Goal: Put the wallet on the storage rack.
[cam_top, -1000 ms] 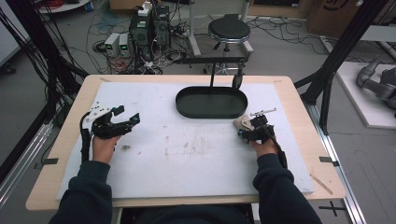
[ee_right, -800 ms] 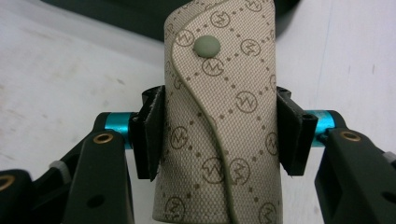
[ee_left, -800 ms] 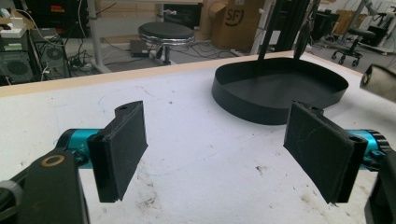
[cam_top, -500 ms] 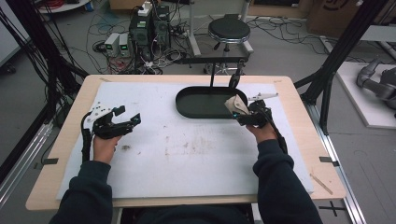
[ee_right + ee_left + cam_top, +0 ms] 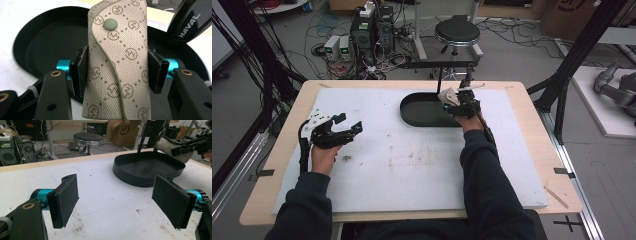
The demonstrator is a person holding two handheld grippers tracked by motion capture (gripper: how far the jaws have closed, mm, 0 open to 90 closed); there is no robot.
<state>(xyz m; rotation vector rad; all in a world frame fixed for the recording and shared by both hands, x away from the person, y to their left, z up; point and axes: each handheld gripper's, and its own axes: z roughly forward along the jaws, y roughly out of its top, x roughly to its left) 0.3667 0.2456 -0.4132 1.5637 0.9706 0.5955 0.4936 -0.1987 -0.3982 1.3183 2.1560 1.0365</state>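
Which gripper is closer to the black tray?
Right. The right gripper, holding a patterned fabric pouch, hangs over the black tray. The left gripper sits open, far off to the tray's left.

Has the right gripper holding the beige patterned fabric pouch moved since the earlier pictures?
Yes. The right gripper, shut on the beige patterned fabric pouch, moved away from the person, from beside the black oval tray to over its right end.

Round black stool [image 5: 457, 32] and computers [image 5: 372, 27] behind table.
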